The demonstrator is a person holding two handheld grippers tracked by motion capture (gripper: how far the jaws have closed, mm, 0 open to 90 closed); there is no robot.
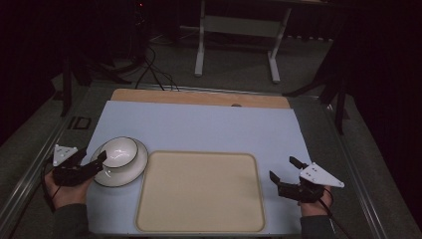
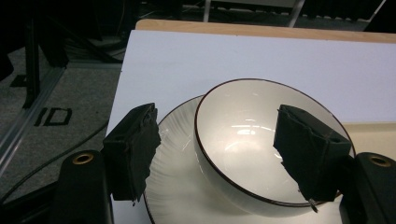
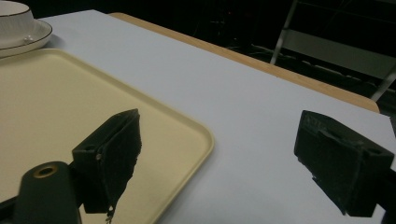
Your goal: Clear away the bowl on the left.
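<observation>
My left tongs point(image 1: 94, 160) were spread astride the bowl's point(image 1: 117, 153) rim, seemingly to lift it off its plate point(image 1: 138, 164); my right tongs point(image 1: 281, 173) waited spread beside the tray point(image 1: 199, 191).

One white bowl point(image 1: 119, 152) with a dark rim is sitting on one white plate point(image 1: 135, 167), also dark-rimmed. One cream tray point(image 1: 201, 192) is lying on one pale blue mat point(image 1: 209, 127), and that mat is covering one wooden table point(image 1: 199, 97). Two grippers are showing: the left gripper point(image 1: 94, 158) and the right gripper point(image 1: 283, 168), each carrying one grey three-cornered plate, two plates in all. Two hands are holding them, one apiece.
</observation>
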